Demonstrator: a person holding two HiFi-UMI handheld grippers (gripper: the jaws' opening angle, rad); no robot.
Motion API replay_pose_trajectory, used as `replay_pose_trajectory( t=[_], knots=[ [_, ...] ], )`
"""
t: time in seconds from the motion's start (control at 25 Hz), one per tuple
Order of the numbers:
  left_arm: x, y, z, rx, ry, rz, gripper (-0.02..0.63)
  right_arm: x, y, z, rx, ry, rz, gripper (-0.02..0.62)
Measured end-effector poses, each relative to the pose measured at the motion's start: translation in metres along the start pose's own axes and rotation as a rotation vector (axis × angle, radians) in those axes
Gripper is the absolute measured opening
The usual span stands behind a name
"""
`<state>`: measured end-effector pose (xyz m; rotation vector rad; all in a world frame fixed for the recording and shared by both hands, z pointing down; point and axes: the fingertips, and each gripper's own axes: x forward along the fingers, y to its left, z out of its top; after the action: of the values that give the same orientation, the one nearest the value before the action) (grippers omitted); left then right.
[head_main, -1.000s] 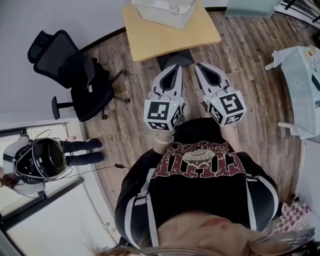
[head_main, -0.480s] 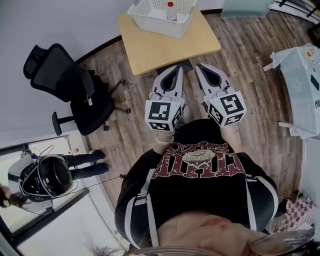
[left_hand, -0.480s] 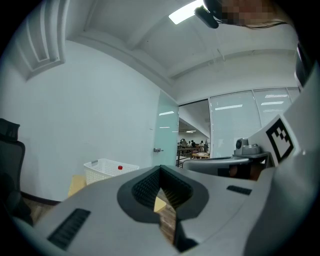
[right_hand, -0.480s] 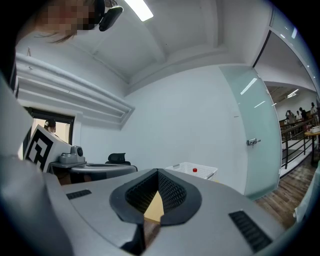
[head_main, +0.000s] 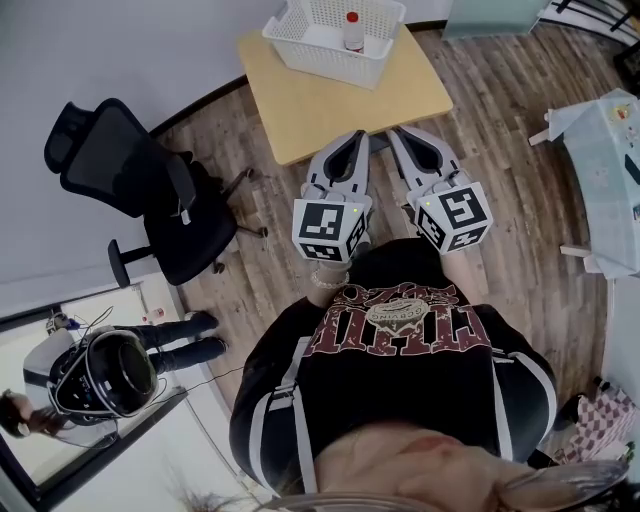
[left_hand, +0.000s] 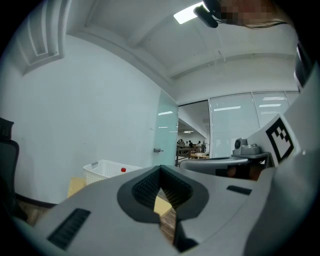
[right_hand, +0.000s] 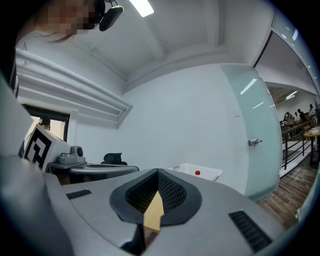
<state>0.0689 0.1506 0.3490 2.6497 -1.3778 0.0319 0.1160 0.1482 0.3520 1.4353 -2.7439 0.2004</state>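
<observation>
Table (head_main: 320, 100): light wooden top on the plank floor (head_main: 500, 140), close to the pale wall (head_main: 120, 40). It bears the basket. Seen from above, its near edge lies about level with the tips of both grippers. How high they are above it cannot be judged.

Chair (head_main: 140, 190): black office chair on castors. It stands left of the table and well apart from it, turned askew.

Basket (head_main: 330, 58): white plastic with slatted walls and an open top, set on the far side of the table. It is well apart from the grippers. Both gripper views show it as a small white box beyond the jaws.

Left gripper (head_main: 349, 136): grey, with a marker cube at its rear. It is held before the person's chest (head_main: 400, 320) and points at the table. The jaws are closed tip to tip with nothing between them. A sliver of tabletop and floor shows through the ribbed hollow behind the tips.

Right gripper (head_main: 398, 132): same make, just beside the left one and nearly parallel to it. The two sets of tips are near each other but apart. The jaws are likewise brought together and empty, and tabletop shows through the hollow.

Bottle (head_main: 352, 30): small and clear with a red cap. It appears to stand upright inside the basket, towards its right end.
</observation>
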Motion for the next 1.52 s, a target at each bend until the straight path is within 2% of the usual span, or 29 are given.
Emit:
replay_pose_trajectory(
  t=[0.4,0.92,1.52],
  knots=[
    [0.003,0.042,0.000,-0.004,0.004,-0.020,0.046,0.042,0.014,-0.002,0.001,0.004,-0.018,0.017],
    [-0.006,0.067,-0.002,-0.001,0.013,-0.030,0.046,0.066,0.034,-0.006,-0.009,0.014,-0.017,0.017],
    [0.013,0.099,0.003,-0.036,0.014,-0.021,0.046,0.103,0.027,-0.003,-0.005,0.044,-0.003,0.017]
  ],
)
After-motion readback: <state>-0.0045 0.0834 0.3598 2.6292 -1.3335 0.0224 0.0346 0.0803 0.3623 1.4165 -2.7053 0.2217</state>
